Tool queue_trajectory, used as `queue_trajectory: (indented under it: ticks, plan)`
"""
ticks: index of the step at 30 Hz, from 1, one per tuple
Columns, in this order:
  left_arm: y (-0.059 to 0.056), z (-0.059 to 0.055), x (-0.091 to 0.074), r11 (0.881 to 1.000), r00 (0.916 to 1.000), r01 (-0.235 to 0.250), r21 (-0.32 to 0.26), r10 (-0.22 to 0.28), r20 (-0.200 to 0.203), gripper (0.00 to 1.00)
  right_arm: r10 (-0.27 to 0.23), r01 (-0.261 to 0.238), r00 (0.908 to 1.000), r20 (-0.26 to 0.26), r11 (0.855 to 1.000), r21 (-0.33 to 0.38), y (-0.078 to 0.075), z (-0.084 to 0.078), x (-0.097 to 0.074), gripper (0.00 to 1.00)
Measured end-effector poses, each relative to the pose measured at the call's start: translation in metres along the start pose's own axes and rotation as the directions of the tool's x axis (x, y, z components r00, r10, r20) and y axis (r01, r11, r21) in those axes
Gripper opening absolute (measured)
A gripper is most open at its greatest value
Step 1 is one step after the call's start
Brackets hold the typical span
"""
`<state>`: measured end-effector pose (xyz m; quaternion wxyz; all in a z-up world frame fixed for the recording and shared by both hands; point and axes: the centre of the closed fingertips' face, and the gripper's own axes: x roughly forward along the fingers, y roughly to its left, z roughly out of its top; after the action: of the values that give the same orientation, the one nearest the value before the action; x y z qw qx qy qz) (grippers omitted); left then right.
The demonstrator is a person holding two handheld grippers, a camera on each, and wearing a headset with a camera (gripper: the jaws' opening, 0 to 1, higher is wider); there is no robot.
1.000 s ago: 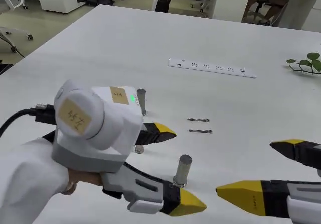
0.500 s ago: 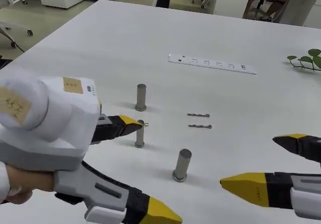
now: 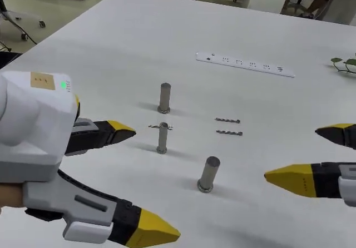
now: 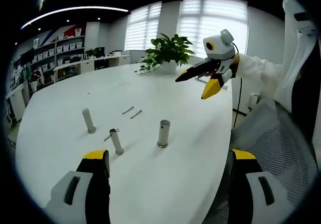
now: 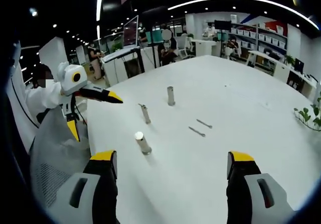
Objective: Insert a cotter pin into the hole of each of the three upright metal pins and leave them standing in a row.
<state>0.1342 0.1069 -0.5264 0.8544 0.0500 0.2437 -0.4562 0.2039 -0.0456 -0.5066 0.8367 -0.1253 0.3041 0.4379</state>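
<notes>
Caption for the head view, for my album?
Open left gripper and right gripper; middle pin of three holds a cotter pin.

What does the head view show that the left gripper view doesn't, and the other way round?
Head view: the green light on the left gripper. Left gripper view: the window blinds and a mesh chair. Both: three upright metal pins, the middle one carrying a cotter pin, two loose cotter pins, and the open right gripper.
</notes>
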Motion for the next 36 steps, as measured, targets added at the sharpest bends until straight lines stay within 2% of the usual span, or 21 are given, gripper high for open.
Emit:
queue_trajectory:
  ticks: [4, 7, 11, 16, 19, 23, 24, 25, 27, 28, 29, 30, 36]
  plan:
    - [-0.001, 0.002, -0.001, 1.000, 1.0000, -0.002, 0.000, 0.002, 0.001, 0.99, 0.014, -0.018, 0.9990, -0.043, 0.997, -0.080, -0.010, 0.003, 0.004, 0.84]
    - [-0.002, 0.002, -0.001, 1.000, 1.0000, 0.000, 0.002, 0.000, -0.003, 0.99, 0.033, -0.039, 0.9977, -0.059, 0.993, -0.108, -0.015, 0.008, 0.009, 0.74]
    - [-0.001, 0.003, -0.002, 1.000, 0.9999, -0.005, 0.005, 0.005, -0.010, 0.99, 0.038, -0.069, 0.9902, -0.134, 0.971, -0.228, -0.027, 0.008, 0.018, 0.72]
    - [-0.001, 0.006, -0.004, 1.000, 1.0000, -0.005, -0.025, 0.005, 0.007, 0.99, 0.075, -0.114, 0.9857, -0.151, 0.956, -0.270, -0.036, 0.015, 0.038, 0.62]
    - [0.002, 0.004, -0.005, 0.999, 0.9997, -0.023, -0.031, 0.023, 0.000, 0.99, 0.097, -0.161, 0.9732, -0.208, 0.935, -0.315, -0.041, 0.013, 0.051, 0.55]
    - [0.002, 0.005, -0.007, 0.999, 0.9996, -0.028, -0.030, 0.028, -0.001, 0.99, 0.105, -0.189, 0.9634, -0.246, 0.918, -0.347, -0.045, 0.013, 0.067, 0.49]
    - [0.002, 0.006, -0.007, 0.999, 0.9996, -0.029, -0.032, 0.029, 0.001, 0.99, 0.105, -0.200, 0.9592, -0.263, 0.910, -0.365, -0.047, 0.013, 0.071, 0.47]
    - [0.002, 0.006, -0.008, 0.999, 0.9996, -0.029, -0.034, 0.029, 0.002, 0.99, 0.105, -0.205, 0.9572, -0.270, 0.904, -0.375, -0.047, 0.012, 0.074, 0.43]
    - [0.003, 0.006, -0.008, 0.999, 0.9994, -0.034, -0.041, 0.034, -0.003, 0.99, 0.119, -0.236, 0.9470, -0.298, 0.887, -0.397, -0.047, 0.009, 0.081, 0.34]
    - [0.004, 0.006, -0.008, 0.998, 0.9993, -0.037, -0.044, 0.037, -0.005, 0.99, 0.118, -0.248, 0.9420, -0.314, 0.876, -0.414, -0.048, 0.008, 0.085, 0.27]
    - [0.005, 0.007, -0.008, 0.998, 0.9991, -0.043, -0.048, 0.043, -0.002, 0.99, 0.113, -0.247, 0.9414, -0.318, 0.873, -0.420, -0.049, 0.007, 0.086, 0.22]
    - [0.006, 0.008, -0.008, 0.997, 0.9988, -0.049, -0.055, 0.049, 0.005, 0.99, 0.101, -0.248, 0.9378, -0.332, 0.864, -0.438, -0.052, 0.006, 0.090, 0.20]
    - [0.007, 0.006, -0.010, 0.996, 0.9984, -0.057, -0.073, 0.057, -0.002, 0.99, 0.104, -0.289, 0.9174, -0.384, 0.837, -0.464, -0.055, 0.004, 0.106, 0.18]
